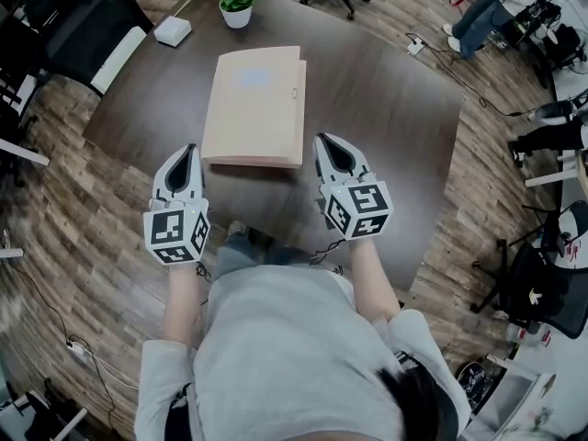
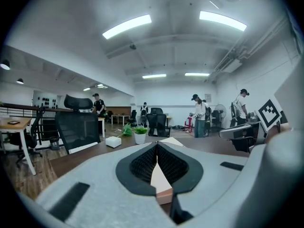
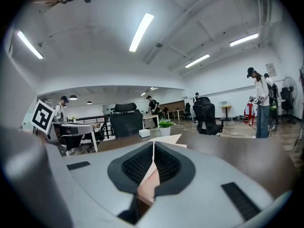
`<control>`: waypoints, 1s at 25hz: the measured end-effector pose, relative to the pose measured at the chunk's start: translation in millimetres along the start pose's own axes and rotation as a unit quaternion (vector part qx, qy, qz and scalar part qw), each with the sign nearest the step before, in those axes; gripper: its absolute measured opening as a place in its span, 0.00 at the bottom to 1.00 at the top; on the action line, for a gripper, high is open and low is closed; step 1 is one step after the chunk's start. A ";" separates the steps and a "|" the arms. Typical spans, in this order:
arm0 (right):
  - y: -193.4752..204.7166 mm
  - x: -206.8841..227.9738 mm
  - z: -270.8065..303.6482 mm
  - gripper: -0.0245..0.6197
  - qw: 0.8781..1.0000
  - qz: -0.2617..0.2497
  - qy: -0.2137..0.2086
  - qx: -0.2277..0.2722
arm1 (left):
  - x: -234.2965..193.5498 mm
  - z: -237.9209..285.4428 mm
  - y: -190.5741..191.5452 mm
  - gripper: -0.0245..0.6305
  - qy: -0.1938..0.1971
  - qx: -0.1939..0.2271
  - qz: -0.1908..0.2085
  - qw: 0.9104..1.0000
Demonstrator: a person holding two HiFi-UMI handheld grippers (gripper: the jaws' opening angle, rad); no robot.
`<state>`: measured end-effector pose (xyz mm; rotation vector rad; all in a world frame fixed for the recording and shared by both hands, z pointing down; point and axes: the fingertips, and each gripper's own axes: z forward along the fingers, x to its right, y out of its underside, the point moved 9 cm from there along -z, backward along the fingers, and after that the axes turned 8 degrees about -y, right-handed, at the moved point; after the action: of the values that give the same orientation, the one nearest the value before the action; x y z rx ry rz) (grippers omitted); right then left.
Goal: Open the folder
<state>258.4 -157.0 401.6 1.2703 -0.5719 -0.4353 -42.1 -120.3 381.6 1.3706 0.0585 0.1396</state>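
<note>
Left gripper: the left gripper (image 1: pixel 190 147) (image 2: pixel 156 144) is held near the front left corner of the folder. Its jaws are squeezed tight together, and nothing is pinched between them.
Right gripper: the right gripper (image 1: pixel 323 138) (image 3: pixel 153 144) is held just off the front right corner of the folder. Its jaws are pressed together too, and nothing is caught in them.
Folder: the tan folder (image 1: pixel 253 108) (image 2: pixel 162 183) (image 3: pixel 169 139) is laid flat on the table with its cover closed. It is seen between the two grippers and a little past their tips. It is not being held by either one.
Table: the folder is carried by a dark brown table (image 1: pixel 377 108).
Plant: a small green plant in a white pot (image 1: pixel 237 7) (image 2: pixel 140 134) (image 3: pixel 165 127) is set at the far end of the table.
White box: a little white box (image 1: pixel 172 31) (image 2: pixel 113 142) (image 3: pixel 144 133) is placed near the plant, to its left.
Room: black chairs and some people standing up are seen far back.
</note>
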 end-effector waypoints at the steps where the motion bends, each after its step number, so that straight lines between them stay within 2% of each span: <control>1: -2.7 -0.6 -2.8 0.06 1.000 -0.004 0.001 0.004 | 0.9 -2.3 -3.5 0.05 -0.002 0.006 0.001 1.000; 12: -32.4 -7.2 -23.8 0.06 0.998 -0.037 0.000 0.044 | 10.7 -20.4 -37.3 0.05 -0.010 0.060 0.020 0.998; 19: -54.7 -9.6 -36.8 0.06 0.996 -0.043 0.004 0.081 | 17.0 -30.6 -60.6 0.05 -0.012 0.098 0.046 0.994; 25: -67.9 -12.7 -48.2 0.06 0.993 -0.066 0.006 0.096 | 21.2 -39.0 -75.0 0.05 -0.014 0.123 0.050 0.991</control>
<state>278.9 -129.5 324.6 1.5003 -0.5312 -0.4900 -21.0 -93.9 301.3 1.6225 -0.0179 0.2016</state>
